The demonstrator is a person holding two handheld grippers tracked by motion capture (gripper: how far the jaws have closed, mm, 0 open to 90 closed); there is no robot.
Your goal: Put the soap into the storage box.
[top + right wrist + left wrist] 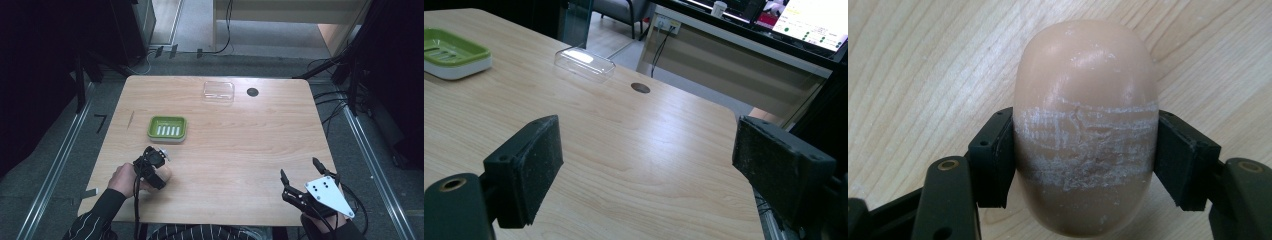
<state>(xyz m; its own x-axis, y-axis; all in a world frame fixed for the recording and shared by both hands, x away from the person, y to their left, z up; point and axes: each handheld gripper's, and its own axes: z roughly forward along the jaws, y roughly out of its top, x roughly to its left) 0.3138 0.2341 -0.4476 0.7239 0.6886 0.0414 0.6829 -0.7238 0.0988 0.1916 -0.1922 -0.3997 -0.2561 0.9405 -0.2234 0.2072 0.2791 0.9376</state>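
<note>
A smooth tan oval soap bar (pixel 1085 75) lies on the wooden table (pixel 240 145), with a scuffed whitish band round its middle. My left gripper (pixel 1083 155) is shut on it, one black pad pressed on each side of the band. From above, that gripper (pixel 160 174) points down at the soap (pixel 165 175) near the table's front left. A green soap dish (pixel 168 119) with a slotted floor stands just beyond it. My right gripper (pixel 299 167) hovers over the front right corner, jaws wide open, nothing between the pads (pixel 531 160).
A clear plastic box (pixel 218 92) sits at the table's far edge, with a dark round hole (pixel 252 92) beside it. The right gripper view shows the dish (pixel 454 52), the box (pixel 584 62) and the hole (pixel 640 88). Dark stands and cables surround the table.
</note>
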